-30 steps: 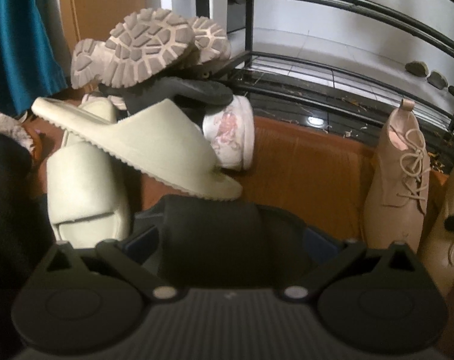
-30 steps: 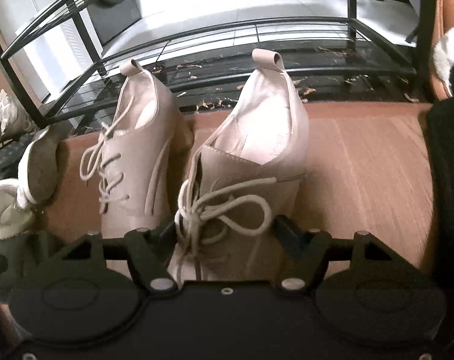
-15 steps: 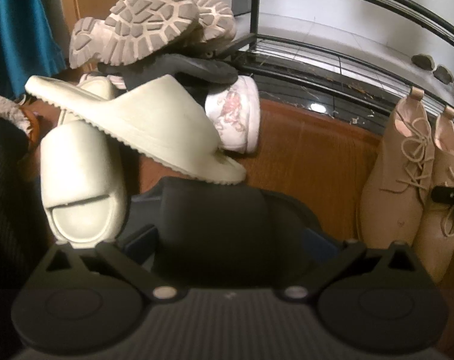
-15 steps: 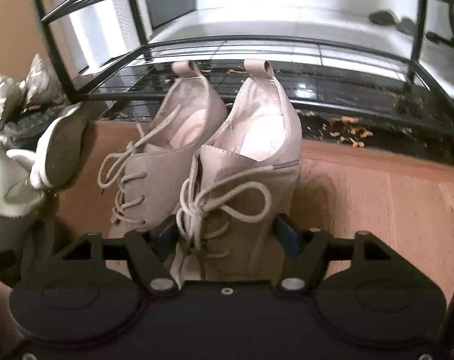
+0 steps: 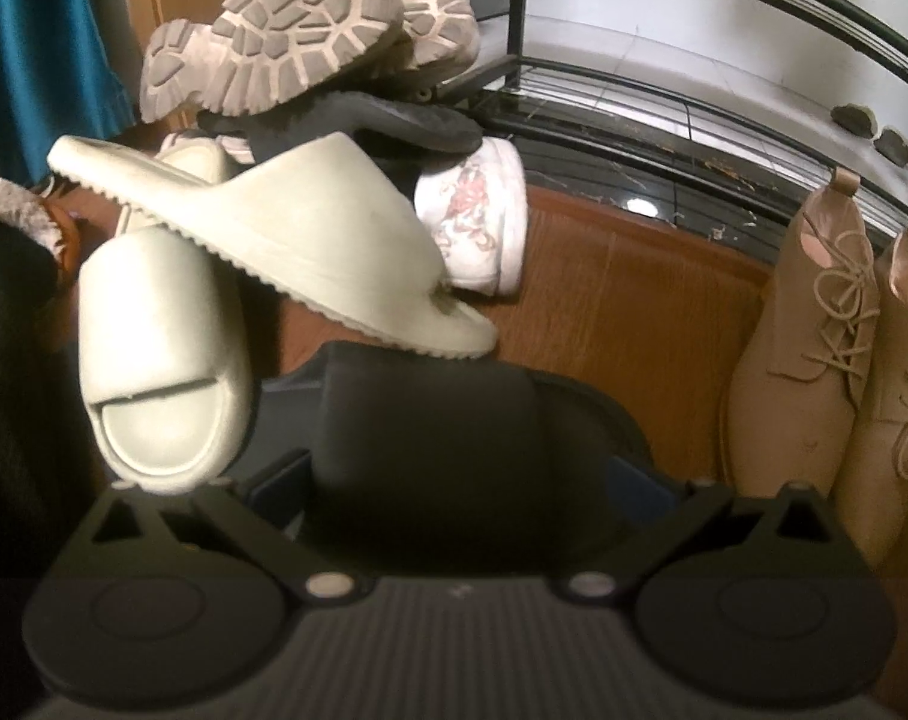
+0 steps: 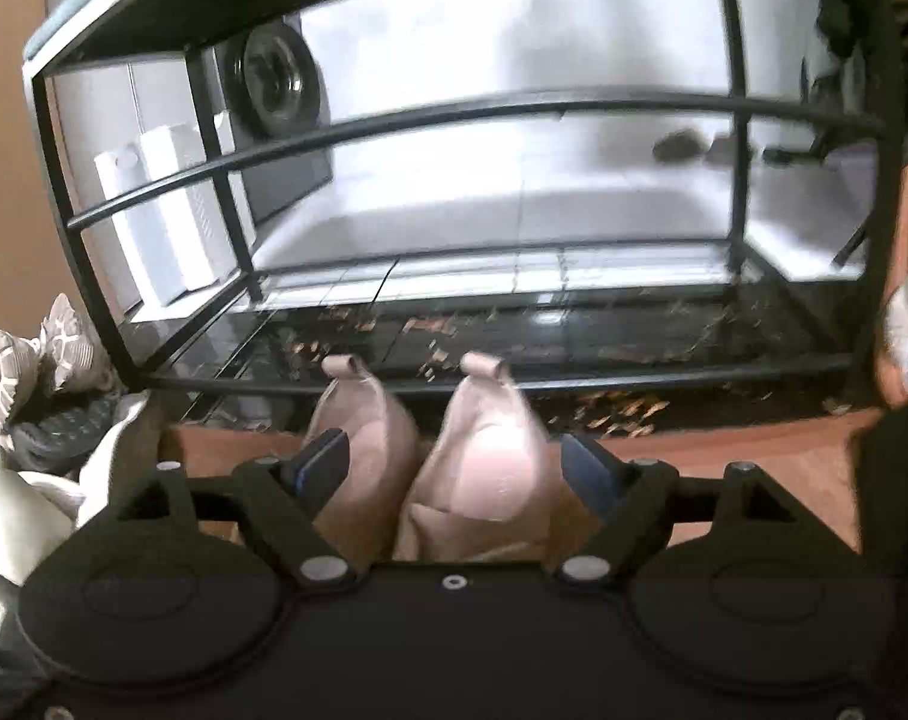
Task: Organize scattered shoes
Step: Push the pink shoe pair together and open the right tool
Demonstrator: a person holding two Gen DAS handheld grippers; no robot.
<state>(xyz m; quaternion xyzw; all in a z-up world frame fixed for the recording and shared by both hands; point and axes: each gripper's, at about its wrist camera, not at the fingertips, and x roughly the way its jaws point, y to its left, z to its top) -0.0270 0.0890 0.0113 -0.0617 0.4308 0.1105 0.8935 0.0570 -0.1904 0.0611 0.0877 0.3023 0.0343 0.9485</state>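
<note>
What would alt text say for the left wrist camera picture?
A jumbled heap of shoes fills the left: two pale green slides, a dark sandal and tread-up chunky sneakers on top. A tidy pair of tan lace-up shoes stands at right by a black metal rack; the left gripper straddles a dark shoe.

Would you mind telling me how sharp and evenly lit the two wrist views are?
Left wrist view: fairly sharp, dim and warm, a glare spot on the dark floor by the rack. Right wrist view: smeared by motion blur, white floor behind blown out, pink boots soft.
</note>
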